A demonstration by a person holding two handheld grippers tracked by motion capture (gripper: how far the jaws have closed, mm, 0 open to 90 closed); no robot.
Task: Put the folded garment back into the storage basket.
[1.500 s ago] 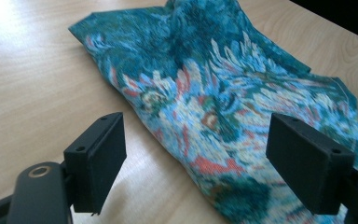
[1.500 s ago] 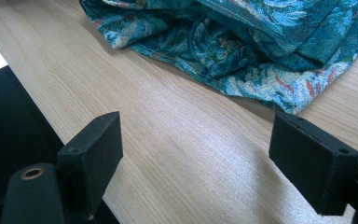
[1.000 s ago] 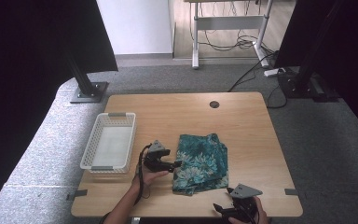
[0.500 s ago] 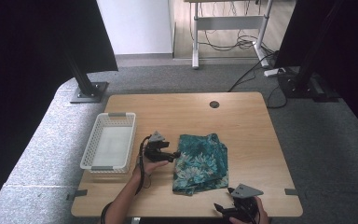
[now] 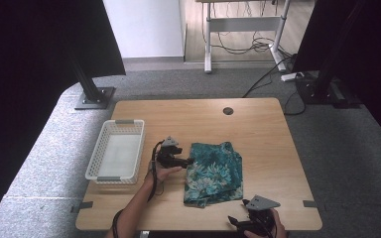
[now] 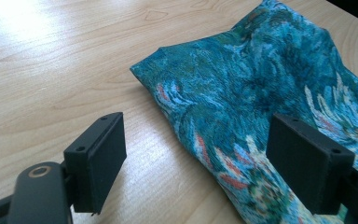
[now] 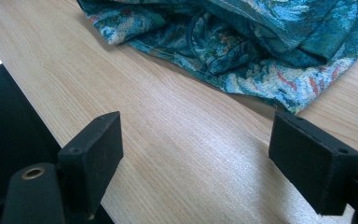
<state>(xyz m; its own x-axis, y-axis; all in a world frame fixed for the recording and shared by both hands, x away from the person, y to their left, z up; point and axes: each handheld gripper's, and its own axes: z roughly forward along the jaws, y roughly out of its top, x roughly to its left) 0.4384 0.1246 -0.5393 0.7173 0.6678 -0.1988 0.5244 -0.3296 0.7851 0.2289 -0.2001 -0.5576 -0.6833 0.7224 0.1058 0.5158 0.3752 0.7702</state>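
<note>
A folded teal cloth (image 5: 213,173) with a pale flower print lies on the wooden table (image 5: 258,129), a little right of the middle and nearer the front edge than the back. It is loosely folded, with rumpled layers, and its front corner points toward the table's front edge.

The left gripper (image 5: 187,161) sits just at the cloth's left edge, held by a hand (image 5: 162,172) whose forearm comes in from the front edge. In the left gripper view its two black jaws stand wide apart, gripping nothing: one hangs over bare wood, the other over the cloth's (image 6: 261,98) edge. Whether that jaw touches the fabric is hard to tell from this angle.

The right gripper (image 5: 233,220) is at the front edge toward the table's right front corner, just in front of the cloth's front corner and apart from it. In the right gripper view its jaws are also spread wide, with only bare wood between them and the cloth's (image 7: 242,37) folded hem lying beyond.

A white mesh basket (image 5: 95,163) stands near the table's left edge, apart from the cloth. A small round cable hole (image 5: 228,110) sits near the back edge.
</note>
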